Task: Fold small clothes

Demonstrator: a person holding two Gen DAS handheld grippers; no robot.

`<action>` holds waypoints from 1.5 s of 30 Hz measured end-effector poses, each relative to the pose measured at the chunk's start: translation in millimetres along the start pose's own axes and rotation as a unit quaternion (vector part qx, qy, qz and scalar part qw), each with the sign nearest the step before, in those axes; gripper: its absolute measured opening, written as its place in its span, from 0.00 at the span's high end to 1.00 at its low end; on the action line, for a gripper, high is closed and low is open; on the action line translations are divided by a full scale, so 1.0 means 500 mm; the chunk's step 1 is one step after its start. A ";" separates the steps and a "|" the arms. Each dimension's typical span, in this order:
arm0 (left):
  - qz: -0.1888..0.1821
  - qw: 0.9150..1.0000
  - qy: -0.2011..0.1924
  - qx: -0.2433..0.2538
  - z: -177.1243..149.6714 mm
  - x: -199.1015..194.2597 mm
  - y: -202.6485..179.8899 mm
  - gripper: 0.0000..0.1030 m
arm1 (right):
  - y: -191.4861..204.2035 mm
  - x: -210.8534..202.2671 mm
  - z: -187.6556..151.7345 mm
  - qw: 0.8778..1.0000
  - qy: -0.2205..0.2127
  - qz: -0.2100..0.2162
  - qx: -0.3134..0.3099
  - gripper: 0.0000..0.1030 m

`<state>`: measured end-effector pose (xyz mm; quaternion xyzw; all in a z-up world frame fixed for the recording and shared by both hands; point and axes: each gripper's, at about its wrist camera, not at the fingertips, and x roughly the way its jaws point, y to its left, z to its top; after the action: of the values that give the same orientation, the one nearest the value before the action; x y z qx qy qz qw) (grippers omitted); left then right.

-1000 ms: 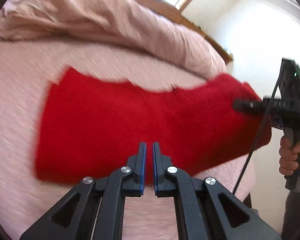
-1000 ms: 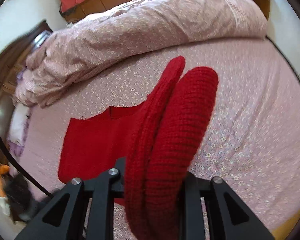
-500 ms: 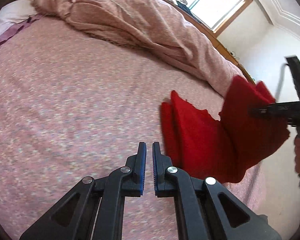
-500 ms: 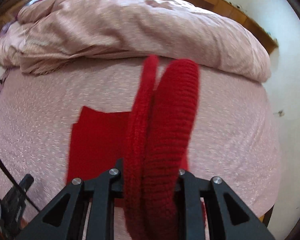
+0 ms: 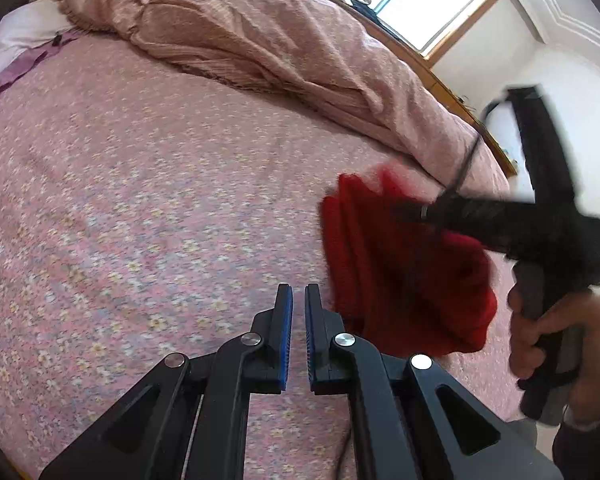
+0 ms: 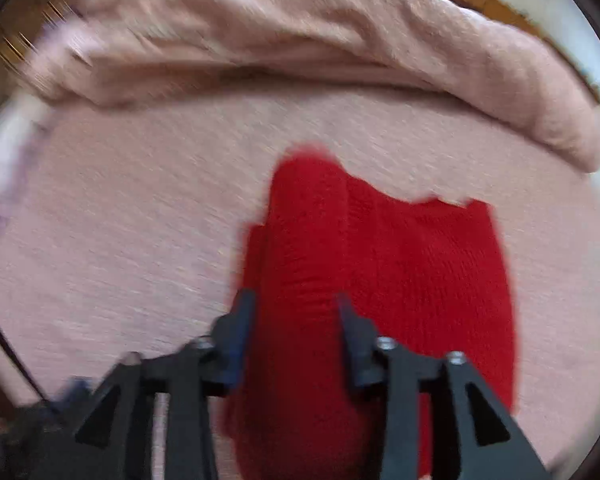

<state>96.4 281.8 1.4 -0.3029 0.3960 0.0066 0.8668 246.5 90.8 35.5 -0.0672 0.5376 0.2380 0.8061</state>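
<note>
Red knit garment: folded on bed, long axis running away between opening right gripper fingers; left gripper pressed together, empty, just beside it

Black two-finger left gripper pinched empty, black right gripper at three o'clock, jaws opening.

Red knitted garment: ribbed knit, folded over itself in layers; lies on the pink floral bedsheet, lower centre to right of the right wrist frame; a raised fold runs up its left part; in the left wrist frame it sits at centre right, bunched and blurred.
</note>
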 end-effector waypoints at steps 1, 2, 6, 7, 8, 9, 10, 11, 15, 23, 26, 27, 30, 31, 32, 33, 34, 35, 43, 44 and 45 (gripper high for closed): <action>0.001 1.000 0.000 0.006 -0.001 0.004 -0.010 1.00 | -0.008 -0.016 0.002 0.999 -0.008 0.052 0.005 0.46; 0.001 1.000 0.002 0.008 -0.001 0.003 -0.010 1.00 | -0.011 -0.024 0.005 0.997 -0.010 0.076 0.007 0.44; -0.002 1.000 0.016 0.011 -0.006 0.011 -0.021 1.00 | -0.055 -0.084 -0.015 0.996 -0.037 0.085 -0.003 0.42; -0.008 1.000 0.020 0.008 -0.007 0.013 -0.022 0.99 | -0.077 -0.102 -0.031 0.995 -0.044 0.086 -0.009 0.41; -0.017 1.000 0.024 0.002 -0.007 0.014 -0.022 0.97 | -0.092 -0.107 -0.041 0.995 -0.051 0.083 -0.013 0.41; -0.024 0.999 0.028 -0.005 -0.004 0.015 -0.023 0.90 | -0.114 -0.122 -0.060 0.995 -0.064 0.078 -0.018 0.40; -0.039 0.999 0.033 -0.016 -0.003 0.017 -0.022 0.80 | -0.148 -0.143 -0.093 0.994 -0.087 0.066 -0.025 0.39; -0.055 0.998 0.036 -0.025 -0.002 0.016 -0.021 0.74 | -0.176 -0.151 -0.105 0.992 -0.104 0.061 -0.028 0.38; -0.152 0.984 0.055 -0.077 -0.003 0.016 -0.023 0.34 | -0.311 -0.188 -0.215 0.981 -0.191 0.032 -0.017 0.24; -0.194 0.967 0.113 -0.125 -0.004 0.118 -0.090 0.17 | -0.419 -0.126 -0.431 0.966 -0.258 -0.002 -0.014 0.23; -0.189 0.966 0.122 -0.125 0.002 0.147 -0.114 0.17 | -0.429 -0.113 -0.447 0.969 -0.247 0.020 0.005 0.23; -0.187 0.967 0.123 -0.124 0.004 0.153 -0.120 0.17 | -0.427 -0.112 -0.440 0.970 -0.241 0.031 0.002 0.23; -0.191 0.965 0.124 -0.127 0.014 0.164 -0.132 0.17 | -0.421 -0.127 -0.439 0.965 -0.261 0.037 -0.010 0.20; -0.193 0.964 0.122 -0.134 0.015 0.162 -0.132 0.17 | -0.419 -0.125 -0.436 0.965 -0.259 0.035 -0.014 0.20; -0.193 0.963 0.120 -0.145 0.016 0.158 -0.130 0.17 | -0.417 -0.120 -0.433 0.966 -0.254 0.035 -0.016 0.20; -0.193 0.962 0.117 -0.156 0.018 0.158 -0.131 0.17 | -0.416 -0.113 -0.428 0.968 -0.248 0.035 -0.016 0.20; -0.197 0.960 0.114 -0.165 0.018 0.155 -0.131 0.17 | -0.412 -0.106 -0.427 0.969 -0.243 0.031 -0.015 0.20; -0.201 0.958 0.108 -0.172 0.020 0.152 -0.131 0.17 | -0.407 -0.102 -0.429 0.970 -0.239 0.028 -0.014 0.20; -0.180 0.950 0.104 -0.234 0.049 0.196 -0.122 0.22 | -0.398 -0.068 -0.417 0.976 -0.211 0.042 -0.011 0.20; -0.178 0.946 0.107 -0.247 0.048 0.204 -0.118 0.31 | -0.396 -0.063 -0.416 0.977 -0.211 0.038 -0.012 0.20; -0.177 0.945 0.110 -0.252 0.048 0.210 -0.114 0.52 | -0.392 -0.060 -0.418 0.977 -0.212 0.034 -0.014 0.20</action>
<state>199.3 223.9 -29.2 -0.5757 0.4142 -0.0803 0.7004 152.1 -166.6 -52.6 -0.0080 0.3532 0.2819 0.8920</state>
